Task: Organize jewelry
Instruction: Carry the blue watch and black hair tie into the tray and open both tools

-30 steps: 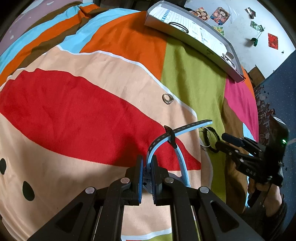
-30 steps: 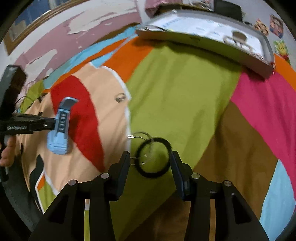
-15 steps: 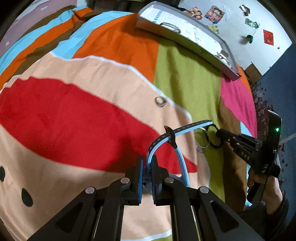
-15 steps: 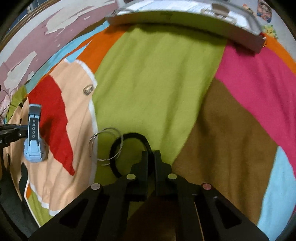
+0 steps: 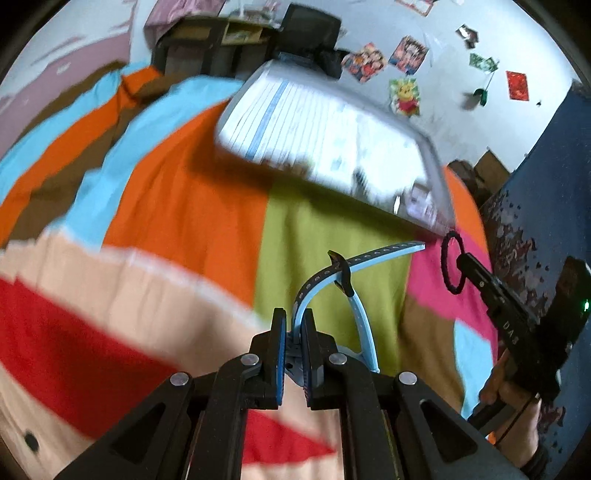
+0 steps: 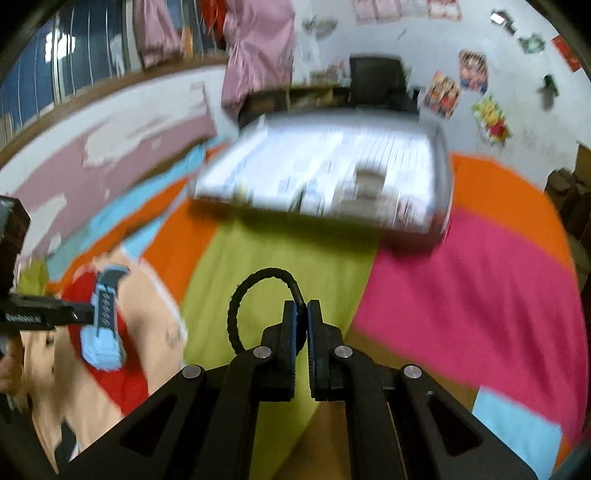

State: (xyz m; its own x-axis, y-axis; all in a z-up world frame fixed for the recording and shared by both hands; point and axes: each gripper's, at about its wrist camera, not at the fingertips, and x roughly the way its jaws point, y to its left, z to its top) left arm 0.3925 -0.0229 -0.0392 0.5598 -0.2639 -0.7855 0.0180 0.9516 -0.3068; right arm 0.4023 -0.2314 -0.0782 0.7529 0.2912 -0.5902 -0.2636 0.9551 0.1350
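My left gripper (image 5: 293, 321) is shut on a light-blue watch (image 5: 369, 254), whose strap loops up and out to the right, above the bedspread. In the right wrist view the same watch (image 6: 105, 325) hangs at the left from the left gripper (image 6: 81, 315). My right gripper (image 6: 301, 314) is shut on a black braided bracelet (image 6: 255, 291), which stands up as a ring to the left of the fingers. The left wrist view shows that bracelet (image 5: 451, 262) in the right gripper (image 5: 465, 264), lifted off the cloth. A grey tray (image 5: 437, 184) lined with printed paper lies ahead, blurred in both views (image 6: 443, 177).
A bedspread (image 5: 192, 206) of bright colour patches covers the whole surface. A small silver ring (image 6: 171, 336) lies blurred on its peach patch. A dark shelf (image 5: 306, 26) and a postered wall stand behind the tray. A person's hand (image 5: 513, 402) holds the right gripper's handle.
The right gripper closed on the black bracelet and lifted it off the bedspread, leaving the thin silver hoops behind. Both grippers rose and swung toward the tray, which now fills more of each view.
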